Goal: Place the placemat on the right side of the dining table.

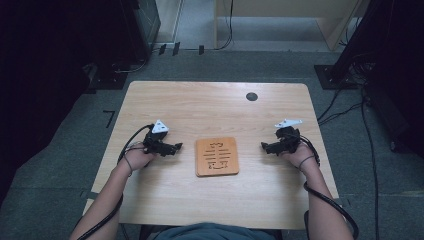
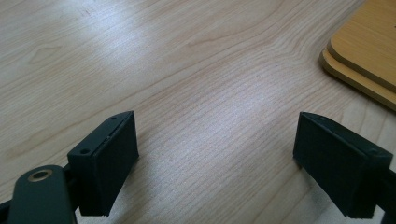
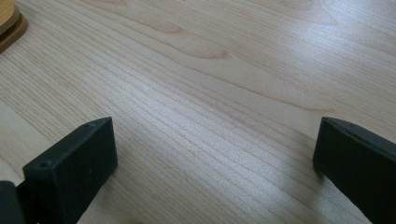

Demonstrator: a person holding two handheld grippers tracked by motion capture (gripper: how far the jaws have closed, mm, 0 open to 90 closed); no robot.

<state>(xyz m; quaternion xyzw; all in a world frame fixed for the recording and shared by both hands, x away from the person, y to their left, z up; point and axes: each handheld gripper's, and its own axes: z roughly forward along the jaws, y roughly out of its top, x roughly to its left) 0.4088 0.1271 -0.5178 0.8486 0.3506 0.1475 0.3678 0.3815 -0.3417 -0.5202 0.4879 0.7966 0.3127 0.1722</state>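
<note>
- A light wooden table (image 1: 210,107) is seen from above, set on grey carpet, with dark equipment and cables lying at the far left and far right of the room.
- The left gripper (image 1: 176,148) is held low over the table at the left, and its jaws are spread wide with nothing between them.
- In the left gripper view, the left gripper (image 2: 215,163) is shown with only bare wood grain between its two black jaws, and the corner of the wooden board (image 2: 362,56) is seen at the upper right, apart from the jaws.
- The right gripper (image 1: 264,146) is held low over the table at the right, its jaws likewise spread apart and empty.
- In the right gripper view, the right gripper (image 3: 215,163) is shown over bare table, and an edge of the board (image 3: 10,23) is caught at the upper left corner, well apart from the jaws.
- Both grippers are pointed inward, toward each other.
- The wooden board (image 1: 217,156), square with rounded corners and cut-out slots, is laid flat on the table between the two grippers, touched by neither.
- Each gripper is held by a hand, with forearms entering from the near edge and a black cable trailing from each.
- A small dark round hole (image 1: 252,96) is set in the table near its far edge, to the right of centre.
</note>
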